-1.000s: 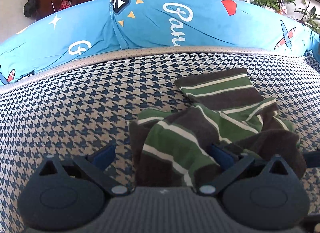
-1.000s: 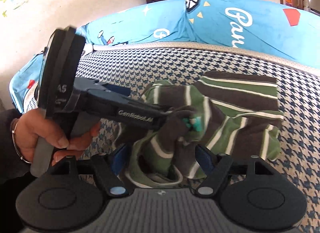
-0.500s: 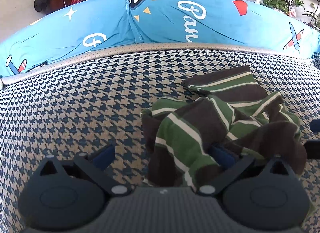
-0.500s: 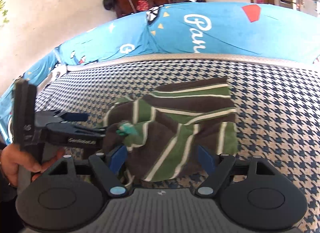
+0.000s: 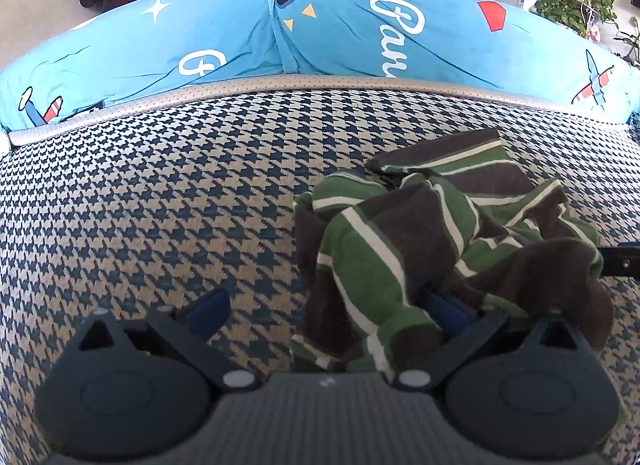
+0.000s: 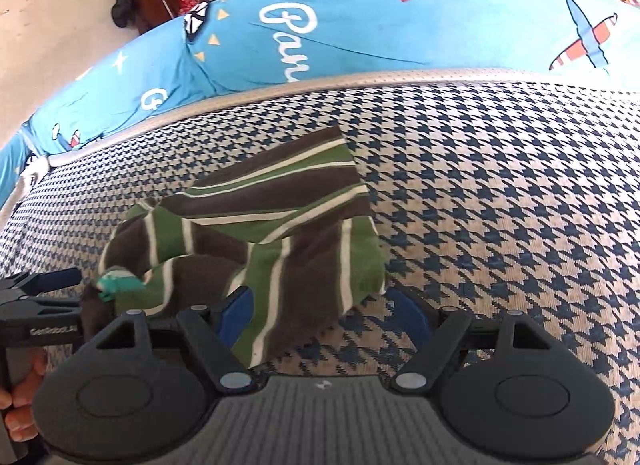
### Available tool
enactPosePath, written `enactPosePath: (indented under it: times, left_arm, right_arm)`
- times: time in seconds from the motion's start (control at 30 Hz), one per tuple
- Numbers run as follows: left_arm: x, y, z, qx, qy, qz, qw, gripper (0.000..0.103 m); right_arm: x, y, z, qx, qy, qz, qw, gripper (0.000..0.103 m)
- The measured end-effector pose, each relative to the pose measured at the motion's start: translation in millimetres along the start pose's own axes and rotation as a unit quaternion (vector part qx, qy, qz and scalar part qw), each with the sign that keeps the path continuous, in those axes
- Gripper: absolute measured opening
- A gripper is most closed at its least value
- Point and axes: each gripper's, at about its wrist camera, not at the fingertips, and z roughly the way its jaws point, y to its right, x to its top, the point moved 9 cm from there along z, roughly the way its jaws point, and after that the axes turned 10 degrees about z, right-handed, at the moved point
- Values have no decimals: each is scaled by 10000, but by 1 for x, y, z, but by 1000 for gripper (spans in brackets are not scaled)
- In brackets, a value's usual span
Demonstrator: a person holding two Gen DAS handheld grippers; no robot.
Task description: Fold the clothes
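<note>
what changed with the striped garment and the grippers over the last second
The right gripper swung rightward off the striped garment; its open jaws now straddle only the right edge. The left gripper stayed open with cloth draped over one finger. The garment remains crumpled on the houndstooth sofa.

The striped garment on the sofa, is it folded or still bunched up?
Bunched up: the striped garment lies in uneven, twisted heaps.

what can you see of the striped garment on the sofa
The striped garment is soft knit in brown and green bands with thin cream lines, and a teal patch shows near one edge. It lies crumpled and half-folded on the houndstooth cushion, one flat part toward the blue backrest. Its near edges drape over a finger of each open hand-held gripper.
</note>
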Motion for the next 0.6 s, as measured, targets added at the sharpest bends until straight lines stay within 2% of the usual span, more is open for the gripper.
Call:
enactPosePath:
  times: [0.3, 0.6]
  left_arm:
    - [0, 1, -1, 30, 16, 22, 10000, 103]
    - [0, 3, -2, 77, 56, 60, 9999, 103]
  right_arm:
    - [-6, 6, 20, -229, -222, 119, 9994, 79]
    - [-3, -2, 24, -302, -123, -75, 9994, 82]
